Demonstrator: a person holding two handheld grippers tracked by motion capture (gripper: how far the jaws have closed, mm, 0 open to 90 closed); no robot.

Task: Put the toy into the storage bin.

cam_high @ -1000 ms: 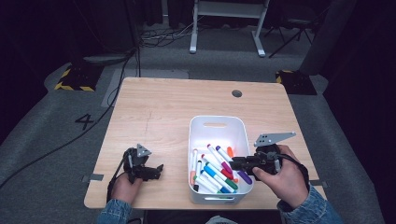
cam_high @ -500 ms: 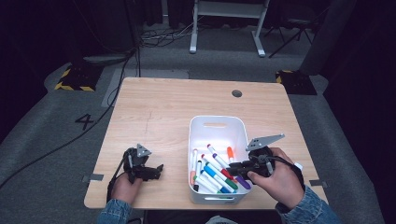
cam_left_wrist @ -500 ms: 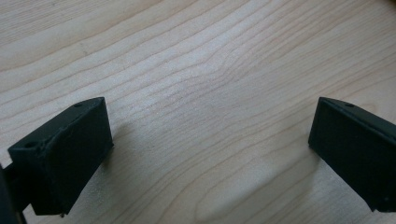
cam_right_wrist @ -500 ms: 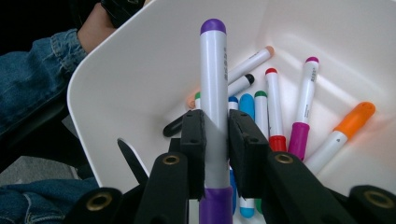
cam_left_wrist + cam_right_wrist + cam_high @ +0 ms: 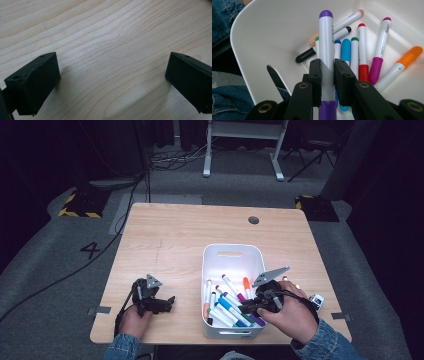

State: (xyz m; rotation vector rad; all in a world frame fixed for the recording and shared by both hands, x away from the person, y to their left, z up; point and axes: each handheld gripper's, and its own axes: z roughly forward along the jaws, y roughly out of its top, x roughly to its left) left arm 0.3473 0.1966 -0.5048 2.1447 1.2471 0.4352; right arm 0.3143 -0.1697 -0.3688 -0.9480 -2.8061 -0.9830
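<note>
A white bin (image 5: pixel 231 254) on the wooden table (image 5: pixel 180 235) holds several coloured markers (image 5: pixel 225 307). My right gripper (image 5: pixel 248 308) reaches into the bin's near right part and is shut on a white marker with purple ends (image 5: pixel 326 50), which stands between its pads (image 5: pixel 315 75) above the other markers. My left gripper (image 5: pixel 167 303) rests low on the table near the front left edge, jaws wide apart over bare wood (image 5: pixel 112 62), with nothing between them.
Inside the bin lie orange (image 5: pixel 409 56), magenta (image 5: pixel 382 50), red (image 5: pixel 362 50), blue (image 5: pixel 346 50), green and black markers. A small white thing (image 5: pixel 316 300) lies on the table right of my right hand. A round grommet (image 5: pixel 253 220) sits at the table's far side.
My right gripper has sunk and slid left into the bin with the purple-ended marker in it. The left gripper has stayed put.
</note>
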